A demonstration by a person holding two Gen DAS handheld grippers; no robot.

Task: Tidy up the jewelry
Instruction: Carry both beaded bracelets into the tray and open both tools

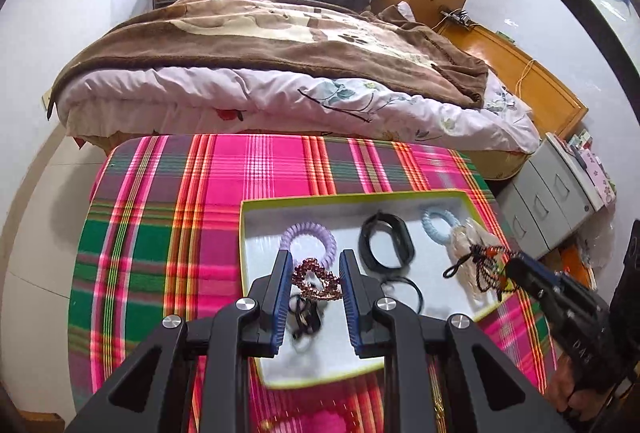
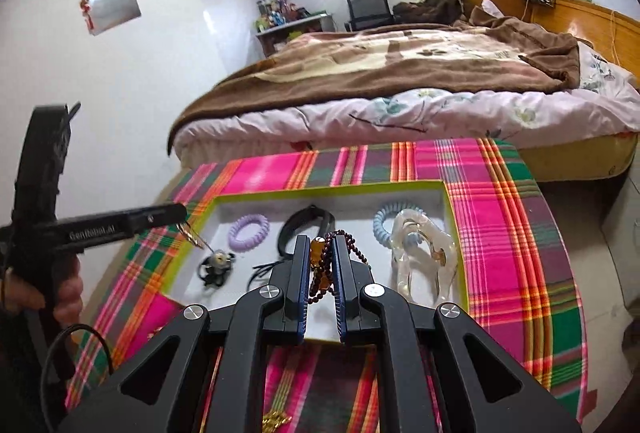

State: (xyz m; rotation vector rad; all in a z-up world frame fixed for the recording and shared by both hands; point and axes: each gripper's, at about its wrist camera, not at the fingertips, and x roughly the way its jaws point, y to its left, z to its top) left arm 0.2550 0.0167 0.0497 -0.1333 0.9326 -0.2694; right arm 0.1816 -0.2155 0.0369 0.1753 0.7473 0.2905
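A shallow white tray with a lime rim [image 1: 256,229] [image 2: 452,217] lies on the plaid cloth. In it lie a purple coil hair tie [image 1: 308,237] [image 2: 248,232], a black band [image 1: 386,243] [image 2: 308,221], a blue coil hair tie [image 1: 438,223] [image 2: 384,223], a clear hair claw [image 2: 420,253] and black hair ties [image 1: 304,317] [image 2: 216,265]. My left gripper [image 1: 316,269] is shut on a purple rhinestone bracelet [image 1: 316,279], held above the tray's near left part. My right gripper [image 2: 320,253] [image 1: 516,265] is shut on a dark red bead strand with an amber bead [image 2: 320,265] [image 1: 486,265], above the tray's right side.
The tray sits on a table with a pink and green plaid cloth [image 1: 160,233] [image 2: 520,233]. A bed with a brown blanket [image 1: 280,45] [image 2: 400,73] stands just behind it. A grey drawer cabinet [image 1: 548,201] is at the right. A gold piece [image 2: 276,421] lies on the cloth near me.
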